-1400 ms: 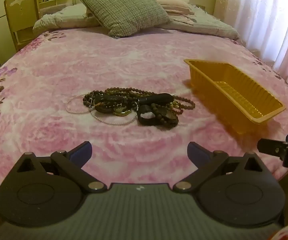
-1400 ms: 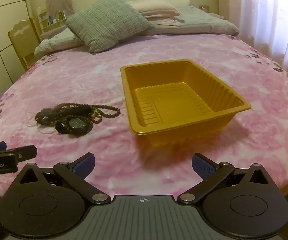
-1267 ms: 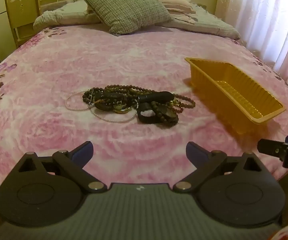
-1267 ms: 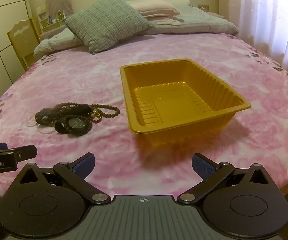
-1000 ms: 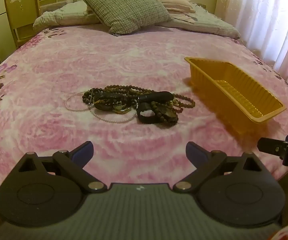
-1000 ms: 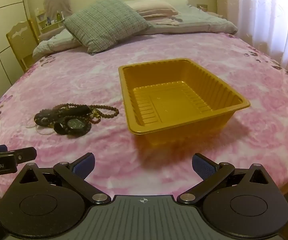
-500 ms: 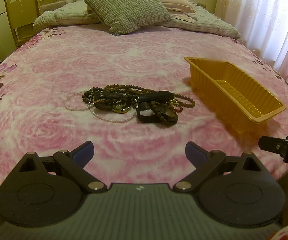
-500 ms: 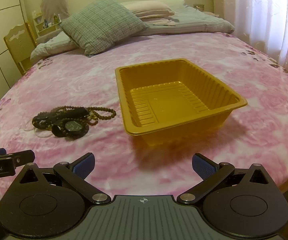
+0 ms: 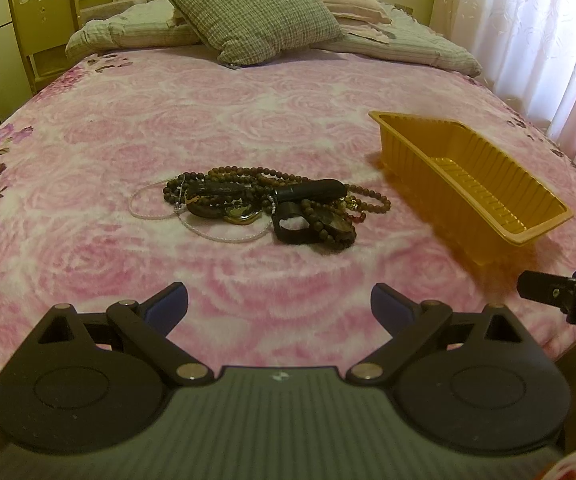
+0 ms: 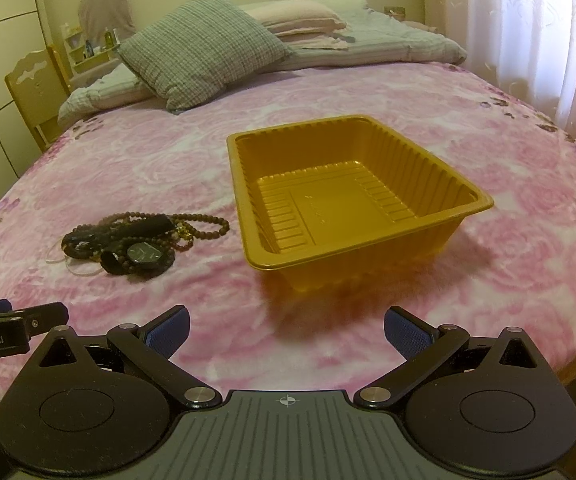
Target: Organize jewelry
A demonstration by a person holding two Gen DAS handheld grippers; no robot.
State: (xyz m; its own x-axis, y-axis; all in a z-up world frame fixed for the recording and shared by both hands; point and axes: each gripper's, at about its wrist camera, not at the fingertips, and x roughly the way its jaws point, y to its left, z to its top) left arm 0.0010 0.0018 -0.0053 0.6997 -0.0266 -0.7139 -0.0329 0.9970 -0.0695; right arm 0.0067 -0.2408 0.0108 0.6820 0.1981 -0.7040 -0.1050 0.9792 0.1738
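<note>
Jaws of both grippers gaped wide, holding nothing. Tangled brown bead necklaces (image 9: 272,208) lay on the pink bed (image 9: 88,152); the ribbed yellow plastic tray (image 10: 367,236) sat empty, so sorting seemed unstarted.

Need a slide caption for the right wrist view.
Open right gripper faces an empty yellow ribbed plastic tray; tangled beaded jewelry lies alongside.
</note>
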